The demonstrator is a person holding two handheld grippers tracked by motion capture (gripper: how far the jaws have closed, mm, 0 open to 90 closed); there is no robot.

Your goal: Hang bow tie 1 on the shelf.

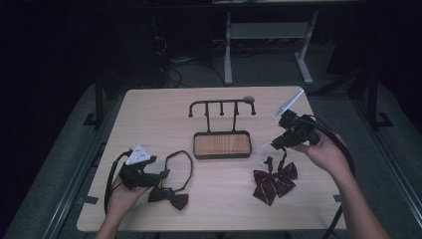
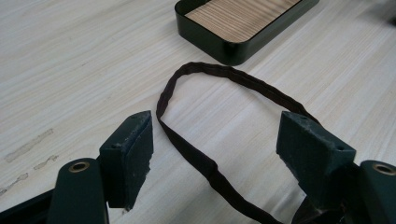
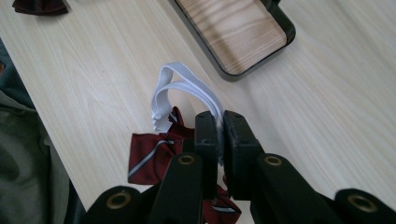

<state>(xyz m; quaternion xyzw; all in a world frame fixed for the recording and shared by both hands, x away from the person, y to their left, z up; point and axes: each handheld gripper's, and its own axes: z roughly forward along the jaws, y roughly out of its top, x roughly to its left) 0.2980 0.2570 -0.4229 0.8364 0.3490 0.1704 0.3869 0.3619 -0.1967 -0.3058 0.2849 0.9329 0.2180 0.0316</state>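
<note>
Closest to the near table edge lies the dark bow tie [image 1: 169,197], flat on the pale wooden table [image 1: 149,114], its thin neck strap [image 1: 180,162] looping away towards the middle. Over it hovers the left gripper [image 1: 161,175], held low in the person's left hand [image 1: 122,195]. From the left gripper view the two pads [image 2: 128,154] stand wide apart, straddling the strap where it runs along the wood, touching nothing so far. My guess is that it is lined up like that to pinch the strap, which is the only part thin enough to grab easily.

Over on the right, the right gripper [image 1: 275,144] is clamped tight on the white elastic band [image 3: 180,91] of the red striped bow tie [image 1: 273,181]. Its jaws are pressed together with the band squeezed between them. That bow sits on the table beneath the gripper, with the band drawn up from it, so the lift looks barely begun.

Between the two stands a dark metal hanger stand [image 1: 221,107] with a row of pegs above a wood-lined tray [image 1: 222,145]. Both ties are well apart from it. Held by their loops, they would slip over a peg neatly, which I take to be the point of gripping bands, not bows.
</note>
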